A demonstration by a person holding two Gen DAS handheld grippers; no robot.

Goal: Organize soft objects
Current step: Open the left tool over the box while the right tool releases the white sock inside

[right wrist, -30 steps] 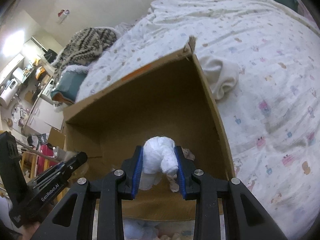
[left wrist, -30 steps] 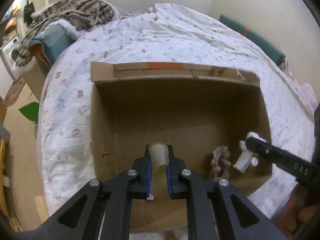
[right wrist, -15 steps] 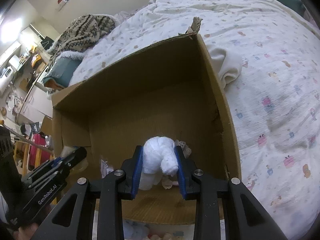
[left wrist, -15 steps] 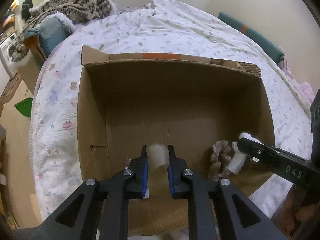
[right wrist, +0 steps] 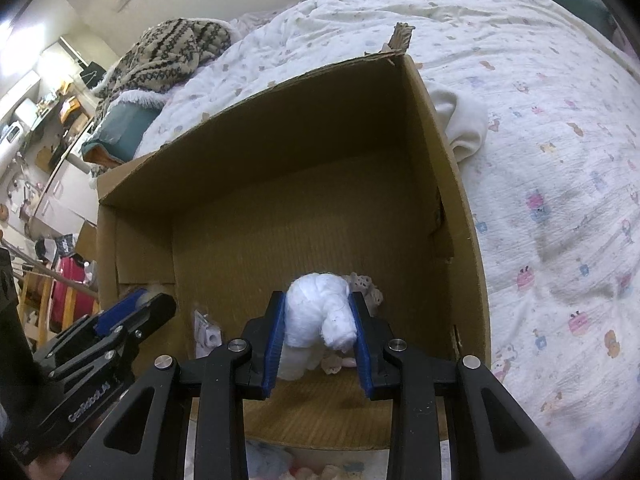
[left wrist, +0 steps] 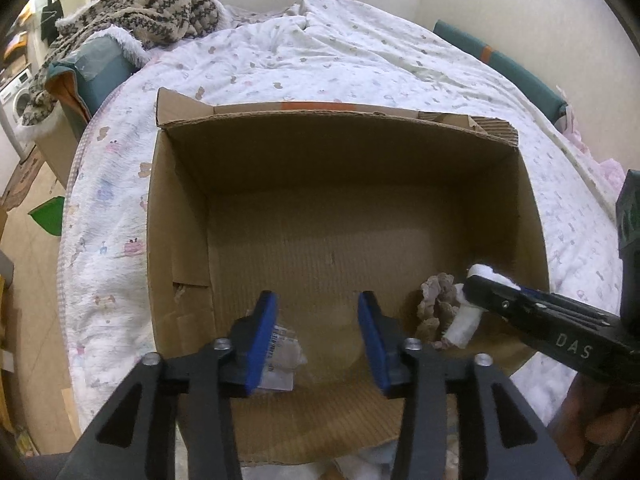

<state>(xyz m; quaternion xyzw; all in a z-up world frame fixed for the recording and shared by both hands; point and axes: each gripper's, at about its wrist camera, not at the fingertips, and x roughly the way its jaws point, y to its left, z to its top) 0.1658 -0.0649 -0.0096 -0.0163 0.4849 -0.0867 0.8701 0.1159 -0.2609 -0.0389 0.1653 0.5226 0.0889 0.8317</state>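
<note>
An open cardboard box [left wrist: 180, 216] stands on the bed; it also shows in the right wrist view [right wrist: 460, 184]. My left gripper [left wrist: 318, 332] is open and empty above the box's near side, with a small packaged item [left wrist: 282, 354] below its left finger. My right gripper [right wrist: 318, 330] is shut on a white soft toy [right wrist: 320, 312] and holds it inside the box. In the left wrist view the same white toy [left wrist: 464, 324] hangs next to a pinkish-brown fluffy item [left wrist: 436, 300] on the box floor.
The bed has a white patterned quilt [left wrist: 320, 64]. A knitted patterned blanket [left wrist: 160, 0] lies on a teal cushion [left wrist: 96, 68] at the far left. A cream cloth [right wrist: 464, 128] lies by the box's right wall. More soft items [right wrist: 280, 466] lie below the box's near edge.
My left gripper has opened and let go of the cream soft item it held; that item is no longer between its fingers. My right gripper still holds the white toy, slightly lower in the box.
</note>
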